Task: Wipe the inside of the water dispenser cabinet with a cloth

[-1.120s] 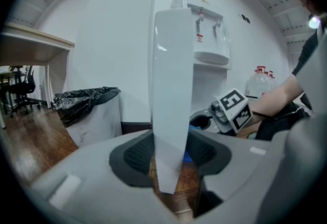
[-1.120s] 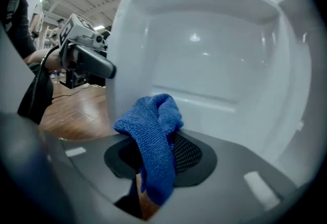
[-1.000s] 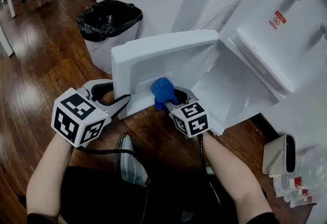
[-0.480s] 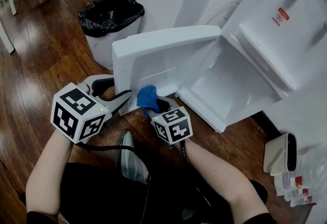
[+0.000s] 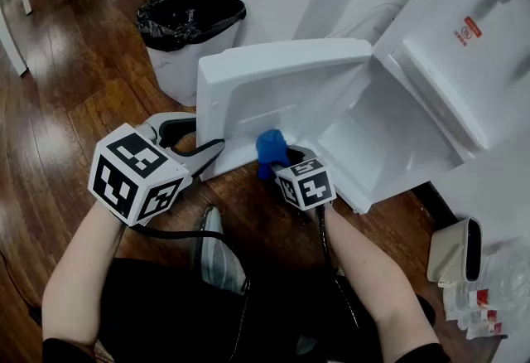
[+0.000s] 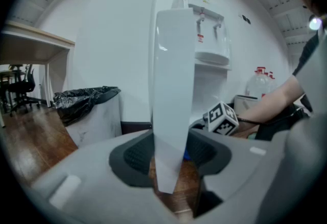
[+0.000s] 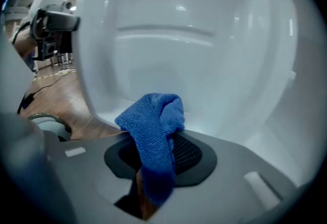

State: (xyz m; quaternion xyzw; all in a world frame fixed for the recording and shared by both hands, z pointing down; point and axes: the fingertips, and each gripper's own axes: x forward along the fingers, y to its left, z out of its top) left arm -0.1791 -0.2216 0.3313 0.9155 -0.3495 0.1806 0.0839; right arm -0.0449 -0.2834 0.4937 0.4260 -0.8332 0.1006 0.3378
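The white water dispenser [image 5: 464, 63] stands at the right with its cabinet door [image 5: 281, 88] swung open toward me. My left gripper [image 5: 212, 152] is shut on the door's free edge. In the left gripper view that edge [image 6: 171, 80] rises as a white strip pinched between the pads [image 6: 134, 155]. My right gripper [image 5: 280, 161] is shut on a blue cloth [image 5: 269, 146], which touches the bottom of the door's inner face. In the right gripper view the cloth [image 7: 153, 131] bunches over the jaws, right in front of the door's moulded inner panel [image 7: 179, 49].
A white bin with a black bag [image 5: 189, 17] stands behind the door on the wooden floor [image 5: 74, 104]. A white box-like device [image 5: 454, 249] and small packets [image 5: 476, 312] lie at the lower right. My shoe [image 5: 217, 258] is below the grippers.
The right gripper with the cloth slid left along the door's lower inner face, then back to the right and lower. The left gripper kept its hold on the door edge.
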